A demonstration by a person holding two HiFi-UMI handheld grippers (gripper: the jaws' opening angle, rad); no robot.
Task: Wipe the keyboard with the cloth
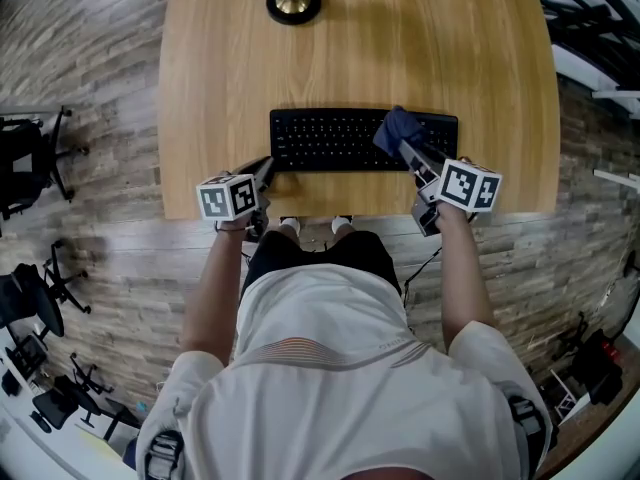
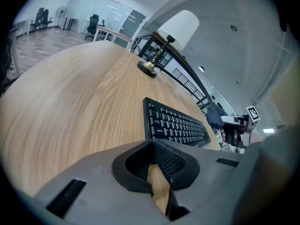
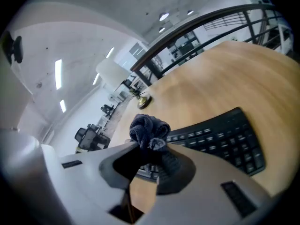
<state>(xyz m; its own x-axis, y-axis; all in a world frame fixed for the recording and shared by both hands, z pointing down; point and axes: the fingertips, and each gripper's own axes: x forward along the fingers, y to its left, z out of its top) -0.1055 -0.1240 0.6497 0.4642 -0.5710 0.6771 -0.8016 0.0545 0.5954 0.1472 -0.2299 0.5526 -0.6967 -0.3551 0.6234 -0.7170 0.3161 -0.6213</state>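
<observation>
A black keyboard (image 1: 330, 140) lies across the near part of the round wooden table (image 1: 350, 58). My right gripper (image 1: 408, 151) is shut on a bunched dark blue cloth (image 1: 395, 130), held over the keyboard's right half. In the right gripper view the cloth (image 3: 148, 131) sticks up from the jaws, with the keyboard (image 3: 225, 137) beneath and to the right. My left gripper (image 1: 268, 168) sits at the keyboard's near left corner, jaws closed together with nothing between them. In the left gripper view the keyboard (image 2: 176, 123) stretches away to the right of the left gripper (image 2: 153, 146).
A lamp with a white shade and a black and brass base (image 1: 293, 3) stands at the table's far side; the same lamp (image 2: 168, 36) shows in the left gripper view. Office chairs (image 1: 30, 158) stand on the wood floor at left. The table's near edge (image 1: 350, 213) is just before my knees.
</observation>
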